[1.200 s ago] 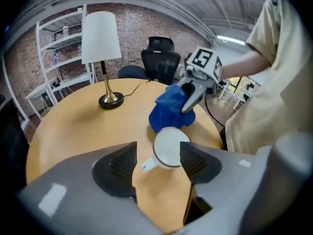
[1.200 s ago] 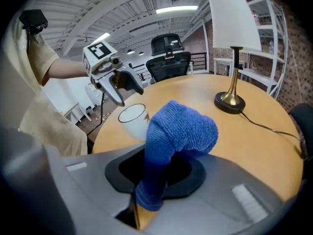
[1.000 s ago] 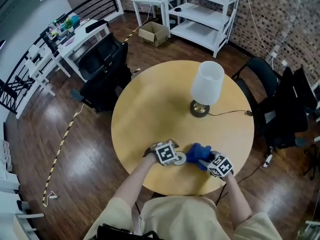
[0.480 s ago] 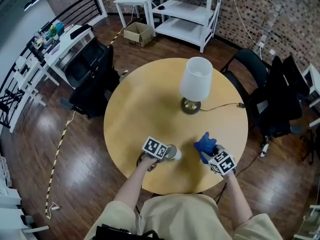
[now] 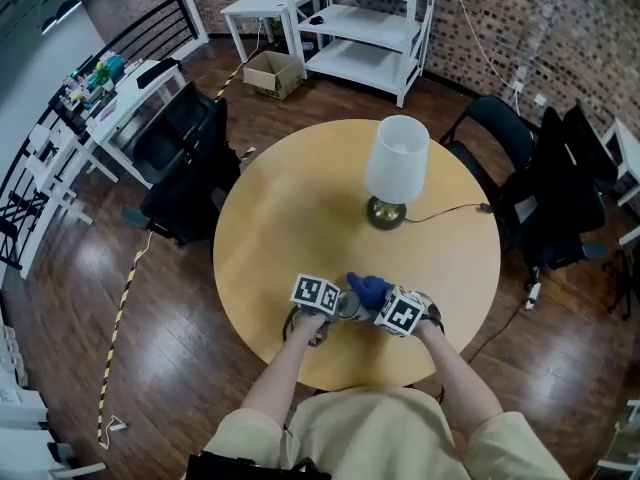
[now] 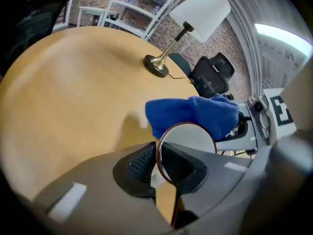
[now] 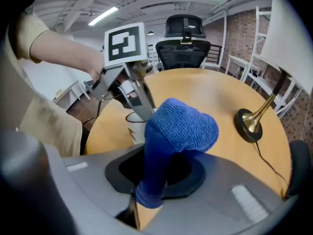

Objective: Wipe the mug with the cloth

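A pale mug (image 5: 349,306) with a dark rim is held near the round table's front edge. My left gripper (image 5: 331,301) is shut on it; in the left gripper view its pads pinch the mug (image 6: 188,143) by the rim, at the left gripper (image 6: 157,163). A blue cloth (image 5: 368,288) is clamped in my right gripper (image 5: 386,305) and lies against the far side of the mug. In the right gripper view the cloth (image 7: 178,129) rises from the right gripper (image 7: 155,176) and hides most of the mug (image 7: 135,125).
A brass-footed lamp (image 5: 396,172) with a white shade stands at the back of the wooden table (image 5: 290,218), its cord (image 5: 455,209) trailing right. Black office chairs (image 5: 186,154) stand left and right of the table, and a white shelf (image 5: 365,23) stands beyond it.
Half a second ago the cloth hung apart, to the right of the mug. My right gripper has carried it left onto the mug. The left gripper keeps hold of the mug.
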A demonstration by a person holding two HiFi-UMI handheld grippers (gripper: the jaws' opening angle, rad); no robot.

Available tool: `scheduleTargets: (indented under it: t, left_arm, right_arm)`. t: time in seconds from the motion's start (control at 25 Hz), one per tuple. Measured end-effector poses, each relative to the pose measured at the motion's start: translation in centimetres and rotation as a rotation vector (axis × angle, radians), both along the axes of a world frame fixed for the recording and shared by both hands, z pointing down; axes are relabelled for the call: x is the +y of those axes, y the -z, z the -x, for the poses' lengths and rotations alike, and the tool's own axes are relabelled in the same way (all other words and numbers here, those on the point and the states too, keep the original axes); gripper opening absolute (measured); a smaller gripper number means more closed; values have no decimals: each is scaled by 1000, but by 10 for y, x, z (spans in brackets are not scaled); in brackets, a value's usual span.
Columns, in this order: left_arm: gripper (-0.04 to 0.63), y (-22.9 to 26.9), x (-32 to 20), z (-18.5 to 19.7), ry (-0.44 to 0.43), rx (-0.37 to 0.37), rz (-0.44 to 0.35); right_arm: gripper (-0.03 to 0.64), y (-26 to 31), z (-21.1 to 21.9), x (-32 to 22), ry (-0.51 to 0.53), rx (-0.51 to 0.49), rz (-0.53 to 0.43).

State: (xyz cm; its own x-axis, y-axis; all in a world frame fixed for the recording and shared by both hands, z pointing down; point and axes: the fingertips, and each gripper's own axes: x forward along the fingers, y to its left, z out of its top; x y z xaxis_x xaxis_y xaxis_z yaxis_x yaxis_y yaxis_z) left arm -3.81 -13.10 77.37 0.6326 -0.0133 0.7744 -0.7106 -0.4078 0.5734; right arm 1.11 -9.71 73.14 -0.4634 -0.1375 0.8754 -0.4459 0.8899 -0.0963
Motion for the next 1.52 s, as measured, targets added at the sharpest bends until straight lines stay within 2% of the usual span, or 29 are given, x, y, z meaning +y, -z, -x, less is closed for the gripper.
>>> scheduleTargets:
  t: [0.16, 0.36, 0.48, 0.6, 0.8, 0.96, 1.08, 1.16, 1.28, 1.4, 1.52]
  left_arm:
    - [32, -5, 5, 2, 146, 20, 128]
    - [28, -13, 15, 8, 370, 83, 290]
    - [28, -16, 18, 8, 453, 112, 339]
    - [28, -17, 18, 11, 513, 135, 380]
    - [28, -16, 16, 13, 556, 137, 383]
    - [26, -14, 12, 15, 527, 103, 334]
    - [28, -13, 10, 16, 492, 77, 319]
    - [31, -11, 10, 15, 436, 35, 285]
    - [29, -5, 10, 10, 298, -76, 188]
    - [41, 3, 10, -10, 102, -183, 83]
    - [68, 8, 14, -32, -43, -243, 0]
  right_arm:
    - [78, 5, 4, 15, 48, 70, -78]
    - [78, -8, 18, 49, 53, 50, -83]
    - [78, -22, 28, 59, 52, 74, -95]
    - [78, -33, 37, 62, 102, 114, -96]
    - [78, -56, 56, 71, 192, 172, -50]
    - [78, -67, 63, 75, 246, 187, -20]
    - [78, -54, 63, 79, 228, 93, 28]
    - [78, -41, 48, 84, 132, -9, 95]
    - [78, -12, 7, 68, -121, -170, 130]
    - [78, 12, -47, 44, -338, -254, 94]
    - [78, 32, -88, 27, -451, -265, 17]
